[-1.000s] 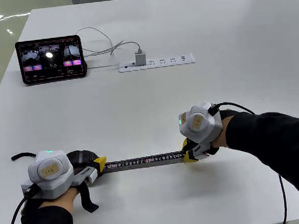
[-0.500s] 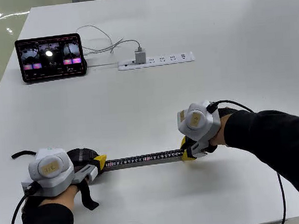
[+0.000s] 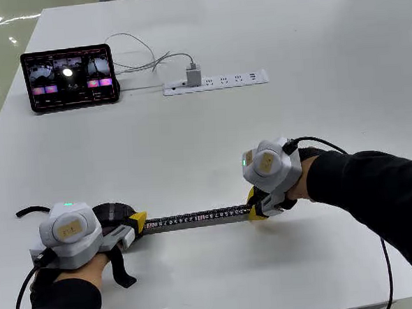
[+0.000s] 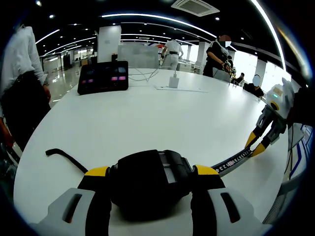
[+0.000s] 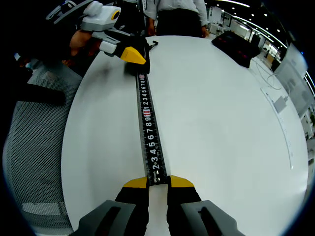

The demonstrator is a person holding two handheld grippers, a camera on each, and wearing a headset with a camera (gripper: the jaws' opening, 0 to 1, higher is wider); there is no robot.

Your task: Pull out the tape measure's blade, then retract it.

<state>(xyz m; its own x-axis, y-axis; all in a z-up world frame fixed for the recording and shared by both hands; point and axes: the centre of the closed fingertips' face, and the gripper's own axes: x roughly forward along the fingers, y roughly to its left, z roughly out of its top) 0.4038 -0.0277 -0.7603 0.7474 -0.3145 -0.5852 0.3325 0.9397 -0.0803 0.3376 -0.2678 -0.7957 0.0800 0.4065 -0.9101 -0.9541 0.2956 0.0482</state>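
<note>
tape measure case (image 3: 114,215) at eight o'clock of the head view, on the white table (image 3: 312,64), clamped between the yellow-tipped jaws of my left gripper (image 3: 130,228). its blade (image 3: 196,217) runs flat toward three o'clock, numbers up, to my right gripper (image 3: 255,212), whose jaws pinch the blade's end. tablet (image 3: 68,77) and power strip (image 3: 216,84) lie well apart, at eleven and twelve o'clock.

The right gripper (image 5: 158,183) pinches the blade (image 5: 147,129), which runs to the left gripper (image 5: 130,52).
</note>
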